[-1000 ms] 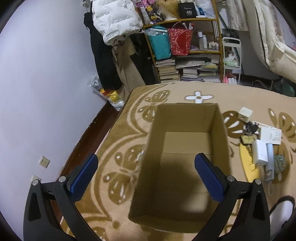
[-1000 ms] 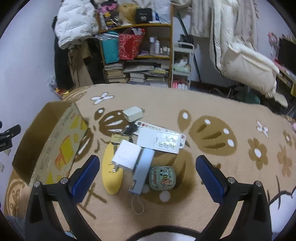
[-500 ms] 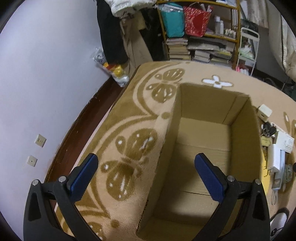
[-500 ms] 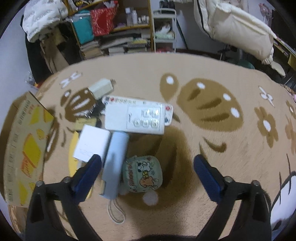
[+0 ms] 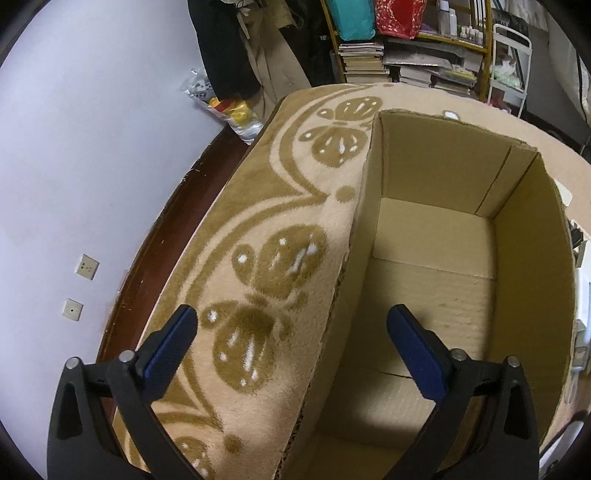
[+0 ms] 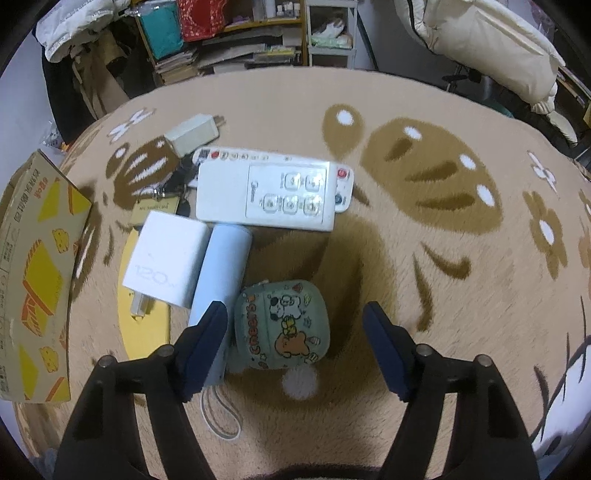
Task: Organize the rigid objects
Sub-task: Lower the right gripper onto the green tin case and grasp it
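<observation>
Change since earlier: I've dropped both grippers lower; both sets of jaws have just been closing
Right gripper (image 6: 295, 345): narrowing but still clear of the green pouch (image 6: 282, 325), which sits between the pads, nothing held
Left gripper (image 5: 291, 341): wide, straddling the near wall of the cardboard box (image 5: 517, 266), I judge to steady it
Other items: white charger (image 6: 166, 258), blue case (image 6: 221, 273), remote (image 6: 266, 192), clustered at 11 o'clock from the pouch
Box: empty, at 9 o'clock of the cluster
Surface: beige patterned blanket (image 6: 424, 258)
Room: cluttered shelves (image 6: 236, 33) at 12 o'clock
</observation>
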Tool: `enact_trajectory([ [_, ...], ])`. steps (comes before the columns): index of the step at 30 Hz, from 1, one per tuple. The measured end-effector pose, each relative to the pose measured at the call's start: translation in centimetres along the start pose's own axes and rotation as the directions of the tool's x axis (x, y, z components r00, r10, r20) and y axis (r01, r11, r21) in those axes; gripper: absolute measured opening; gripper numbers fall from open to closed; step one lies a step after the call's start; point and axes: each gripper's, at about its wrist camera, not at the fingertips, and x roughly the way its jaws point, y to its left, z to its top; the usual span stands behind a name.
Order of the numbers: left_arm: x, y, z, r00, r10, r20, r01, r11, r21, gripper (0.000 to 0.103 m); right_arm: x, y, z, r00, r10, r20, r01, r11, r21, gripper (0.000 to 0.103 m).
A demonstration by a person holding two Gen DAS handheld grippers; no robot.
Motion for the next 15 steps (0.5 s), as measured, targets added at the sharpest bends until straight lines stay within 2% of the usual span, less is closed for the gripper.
enact_trajectory([
  [6, 1.2, 0.0, -0.2, 0.998, 0.05, -0.024, -0.05, 0.999, 0.0, 0.097, 1.3, 0.1, -0.3, 0.999, -0.015, -0.047, 0.014, 1.0, -0.006, 0.079],
  [11, 1.4, 0.0, -0.3, 0.998, 0.057, -0.029, -0.057, 0.998, 0.001, 0.095, 2.3, 0.0, -0.6, 0.998, -0.005, -0.064, 0.006, 1.0, 0.009, 0.076],
  [13, 1.3, -0.1, -0.5, 0.998, 0.041, -0.036, -0.041, 0.999, 0.011, 0.076, 2.4, 0.5, -0.6, 0.997, 0.016, -0.071, -0.017, 1.0, -0.012, 0.061],
  [14, 1.5, -0.4, -0.6, 0.998, 0.027, -0.056, -0.025, 0.999, 0.023, 0.073, 2.4, 0.8, -0.6, 0.997, 0.001, -0.073, -0.003, 1.0, -0.028, 0.061],
  [15, 1.7, -0.6, -0.8, 0.998, 0.015, -0.066, -0.013, 0.999, 0.034, 0.06, 2.4, 1.2, -0.7, 0.998, -0.015, -0.066, 0.012, 0.999, -0.051, 0.061],
])
